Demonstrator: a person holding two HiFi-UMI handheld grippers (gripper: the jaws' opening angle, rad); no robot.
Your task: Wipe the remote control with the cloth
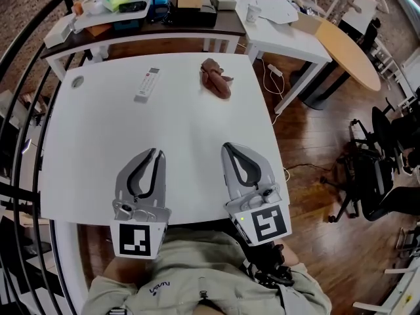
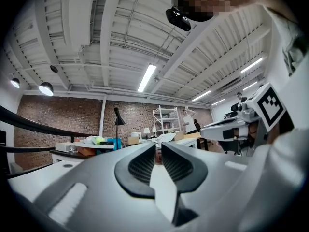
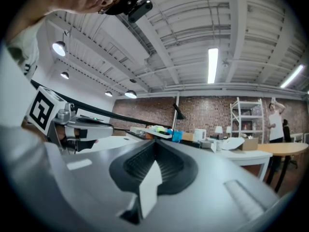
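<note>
Left gripper (image 1: 158, 153) jaws stand barely apart, seemingly empty; right gripper (image 1: 226, 147) jaws closed on nothing.

Item one, the left hand-held gripper (image 1: 156, 153): light grey moulded body, two curved jaws lined with black ribbed pads, and a small round silver fitting behind them. Its rear cube (image 1: 139, 239) carries black-and-white square markers. Item two, the right hand-held gripper (image 1: 228, 147): same build, with its own marker cube (image 1: 264, 223). The person wears a pale khaki top (image 1: 216, 274) with small dark lettering. A black covering (image 1: 269, 268) sits at the right hand, kind not discernible. A black head camera (image 2: 177, 17) is fitted.
</note>
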